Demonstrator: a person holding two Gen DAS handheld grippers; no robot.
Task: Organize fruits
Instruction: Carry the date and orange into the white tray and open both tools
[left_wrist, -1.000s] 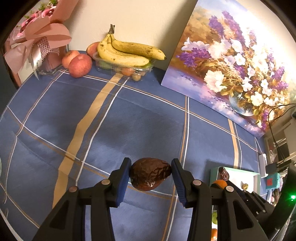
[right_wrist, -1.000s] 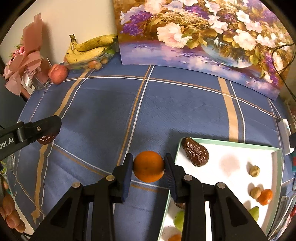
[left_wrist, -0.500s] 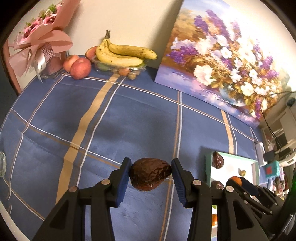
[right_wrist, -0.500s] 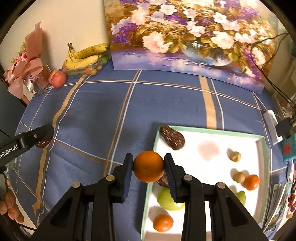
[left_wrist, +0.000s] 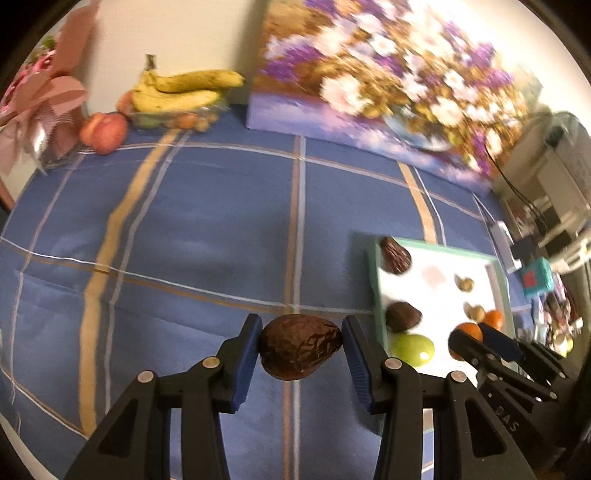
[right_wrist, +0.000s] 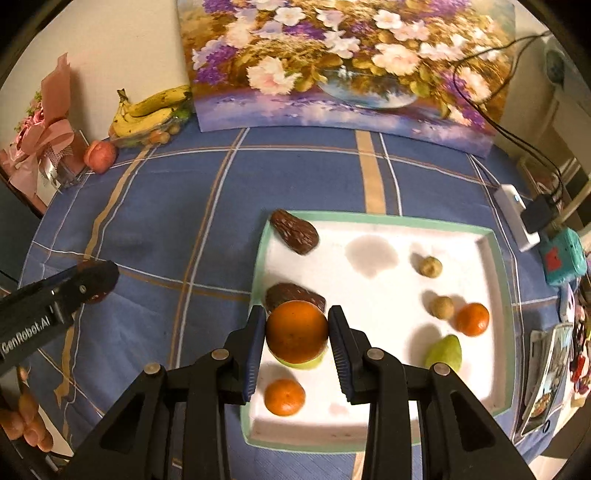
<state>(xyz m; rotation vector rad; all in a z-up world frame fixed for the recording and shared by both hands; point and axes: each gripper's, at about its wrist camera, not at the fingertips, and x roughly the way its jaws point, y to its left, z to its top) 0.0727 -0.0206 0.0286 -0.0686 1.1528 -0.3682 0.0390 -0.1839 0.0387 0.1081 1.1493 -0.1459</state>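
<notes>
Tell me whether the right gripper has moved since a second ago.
Yes. The right gripper, holding the orange, has moved from the blue cloth to over the tray.

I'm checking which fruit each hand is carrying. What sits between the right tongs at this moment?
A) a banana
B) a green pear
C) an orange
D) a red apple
C: the right wrist view shows the right tongs closed on a round orange, held over the near left part of the white tray, while the left tongs hold a dark wrinkled fruit.
</notes>
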